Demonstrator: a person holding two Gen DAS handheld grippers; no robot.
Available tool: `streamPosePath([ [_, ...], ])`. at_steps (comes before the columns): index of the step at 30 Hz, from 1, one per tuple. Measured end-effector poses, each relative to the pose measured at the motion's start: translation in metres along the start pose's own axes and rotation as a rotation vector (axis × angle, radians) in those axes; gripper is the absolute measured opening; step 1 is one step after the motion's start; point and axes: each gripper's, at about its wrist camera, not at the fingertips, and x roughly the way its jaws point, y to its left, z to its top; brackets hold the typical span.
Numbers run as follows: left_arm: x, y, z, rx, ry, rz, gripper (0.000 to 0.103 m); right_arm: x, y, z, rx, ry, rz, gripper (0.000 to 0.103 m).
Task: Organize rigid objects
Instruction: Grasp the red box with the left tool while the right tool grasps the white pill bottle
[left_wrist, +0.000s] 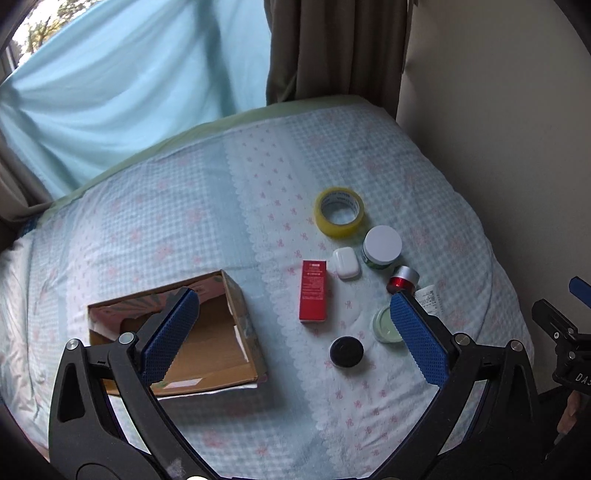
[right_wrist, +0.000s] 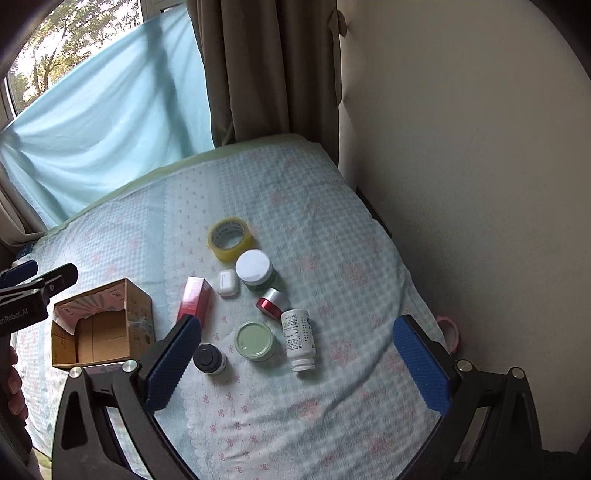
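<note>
The left tongs (left_wrist: 291, 295) hang above the bed with their blue pads (left_wrist: 170, 336) spread wide apart and nothing between them. Under the left pad sits the open cardboard box (left_wrist: 207, 343), and the right pad overlaps the pale green jar (left_wrist: 384, 326) in the view. The right tongs (right_wrist: 295, 325) are likewise spread wide and empty, held over the cluster of small items; their left pad (right_wrist: 173, 363) crosses the near end of the red carton (right_wrist: 195, 299).

In the right wrist view, the nearest items between the pads are a black-capped jar (right_wrist: 208, 359), the pale green jar (right_wrist: 255, 340) just beside it, and a white pill bottle (right_wrist: 298, 338) lying on its side with its cap toward the camera. Farther back, a red and silver cap-shaped container (right_wrist: 272, 302) lies tilted, touching or nearly touching the top of the pill bottle. Beyond it stand a white-lidded green jar (right_wrist: 255, 271) and a small white earbud case (right_wrist: 227, 282), close together. A roll of yellowish tape (right_wrist: 229, 238) lies flat at the far end of the group, just beside the white-lidded jar.

The cardboard box (right_wrist: 103, 325) sits to the left of the cluster, apart from it, open at the top and empty inside as far as can be seen. Everything rests on the bed (right_wrist: 332, 240), covered in a light blue checked spread with pink bows. A pale blue curtain (right_wrist: 110, 110) and a brown drape (right_wrist: 258, 66) hang behind, and a plain wall (right_wrist: 461, 147) rises on the right.
</note>
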Motion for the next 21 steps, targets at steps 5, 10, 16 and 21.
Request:
streamPosePath([
  [5,0.095,-0.013,0.016,0.035,0.151,0.012,0.102,0.082,-0.012,0.004,-0.017,0.138,-0.009,0.103],
  [10,0.169,-0.018,0.017,0.061,0.274,0.036,0.102,0.157,-0.014,-0.008,-0.047,0.288,-0.018,0.103],
  [16,0.244,-0.016,-0.003,0.053,0.413,0.038,0.098,0.229,-0.008,-0.031,-0.109,0.442,-0.024,0.091],
  [21,0.287,-0.012,-0.019,0.045,0.487,0.042,0.095,0.257,-0.004,-0.045,-0.152,0.499,-0.021,0.081],
])
